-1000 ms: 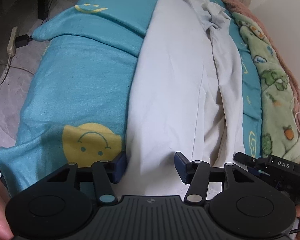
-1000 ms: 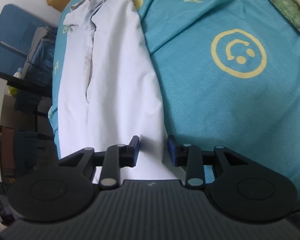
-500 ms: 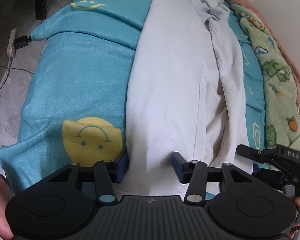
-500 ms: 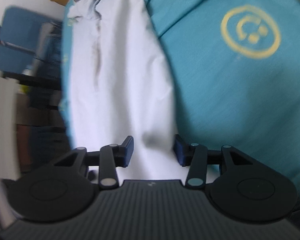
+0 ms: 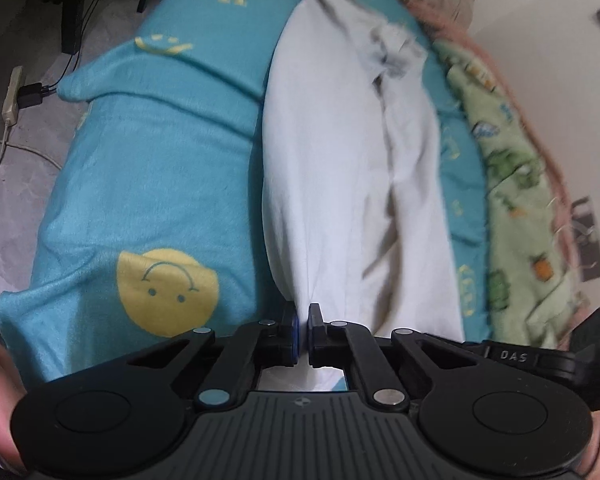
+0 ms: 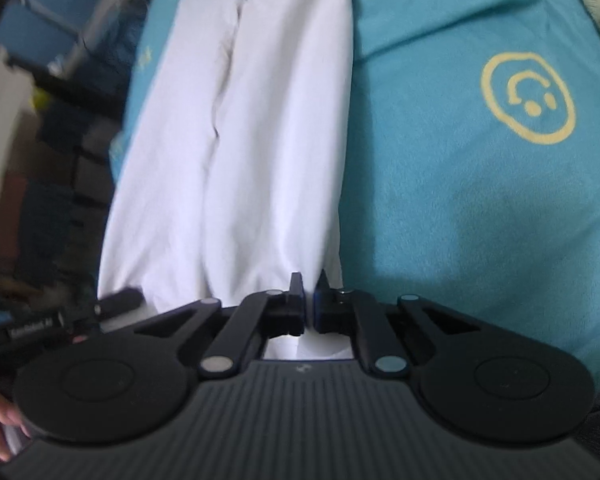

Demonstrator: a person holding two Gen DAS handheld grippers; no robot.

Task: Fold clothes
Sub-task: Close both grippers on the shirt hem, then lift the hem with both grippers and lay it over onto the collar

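A long white garment [image 5: 332, 168] lies lengthwise on a teal smiley-print blanket [image 5: 152, 184], folded into a narrow strip, with a crumpled collar end at the far side. My left gripper [image 5: 303, 322] is shut on the garment's near left corner, and the cloth is drawn up into the jaws. My right gripper [image 6: 309, 292] is shut on the near right corner of the same white garment [image 6: 252, 128]. The right gripper also shows at the lower right edge of the left wrist view [image 5: 540, 356]. Both held corners are raised a little off the blanket.
A green cartoon-print quilt [image 5: 516, 200] runs along the bed's far side by the wall. A power strip with plugs [image 5: 14, 96] and cables lies on the floor left of the bed. Blue chairs [image 6: 48, 28] and dark clutter stand beyond the bed.
Both grippers were open astride the garment's near edge and have now shut on it. The near end of the cloth has bunched and lifted slightly.
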